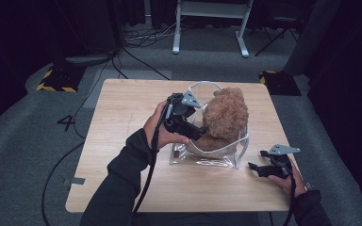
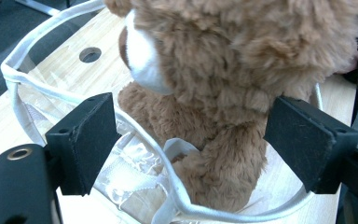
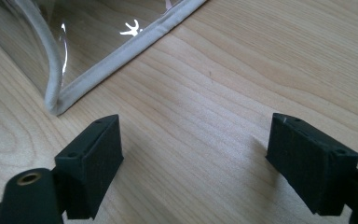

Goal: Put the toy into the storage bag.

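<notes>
A brown plush teddy bear sits inside a clear plastic bag with white trim near the table's middle. My left gripper is at the bag's left side, open, its jaws spread around the bear's lower body without closing on it. The bag's white rim runs between the jaws in the left gripper view. My right gripper rests low on the table to the right of the bag, open, with bare wood between its jaws. The bag's trimmed corner lies just ahead of it.
The wooden table has free surface on its left half and along the front edge. A round hole is in the tabletop behind the bag. Cables and a white desk frame are on the floor beyond.
</notes>
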The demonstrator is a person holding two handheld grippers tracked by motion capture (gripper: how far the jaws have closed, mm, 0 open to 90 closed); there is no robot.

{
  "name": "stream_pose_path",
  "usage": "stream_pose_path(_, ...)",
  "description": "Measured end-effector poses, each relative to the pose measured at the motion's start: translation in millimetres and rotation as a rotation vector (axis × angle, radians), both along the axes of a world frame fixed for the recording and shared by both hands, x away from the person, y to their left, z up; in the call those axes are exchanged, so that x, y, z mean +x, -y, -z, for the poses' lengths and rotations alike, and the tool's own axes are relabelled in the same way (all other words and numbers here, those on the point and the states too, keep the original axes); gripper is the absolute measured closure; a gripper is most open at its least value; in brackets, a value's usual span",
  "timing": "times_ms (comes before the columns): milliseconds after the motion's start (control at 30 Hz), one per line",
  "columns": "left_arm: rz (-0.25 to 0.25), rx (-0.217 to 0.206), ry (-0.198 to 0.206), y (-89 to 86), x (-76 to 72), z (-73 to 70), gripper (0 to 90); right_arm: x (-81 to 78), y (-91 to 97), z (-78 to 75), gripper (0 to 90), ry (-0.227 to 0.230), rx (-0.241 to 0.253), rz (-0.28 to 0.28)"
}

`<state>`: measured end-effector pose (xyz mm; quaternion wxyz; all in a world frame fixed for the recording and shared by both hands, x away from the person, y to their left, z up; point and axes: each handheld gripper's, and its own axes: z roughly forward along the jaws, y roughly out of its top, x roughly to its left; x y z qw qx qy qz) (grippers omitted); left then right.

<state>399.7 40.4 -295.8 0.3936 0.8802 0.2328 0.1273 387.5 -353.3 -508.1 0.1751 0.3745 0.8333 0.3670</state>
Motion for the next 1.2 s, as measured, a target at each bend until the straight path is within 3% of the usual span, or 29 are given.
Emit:
stream_pose_path(267,-0.003,-0.032,0.019,-12.7,-3.7,0.9,16.8,0.0,0.0,0.0,17.8,0.0,0.0,0.0)
stream_pose_path(867,-0.038,-0.036,0.07,-41.2,-16.2,1.8,17.1,-0.1,0.0,0.0,17.8,-0.001,0.0,0.0)
stream_pose_path(1000,-0.062,-0.055,0.078,-52.1,-18.0,6.5,17.2,-0.1,0.0,0.0,17.8,-0.001,0.0,0.0)
stream_pose_path(1200,-0.09,-0.048,0.088,-61.6,-19.4,9.7,17.3,-0.1,0.0,0.0,17.8,-0.001,0.0,0.0)
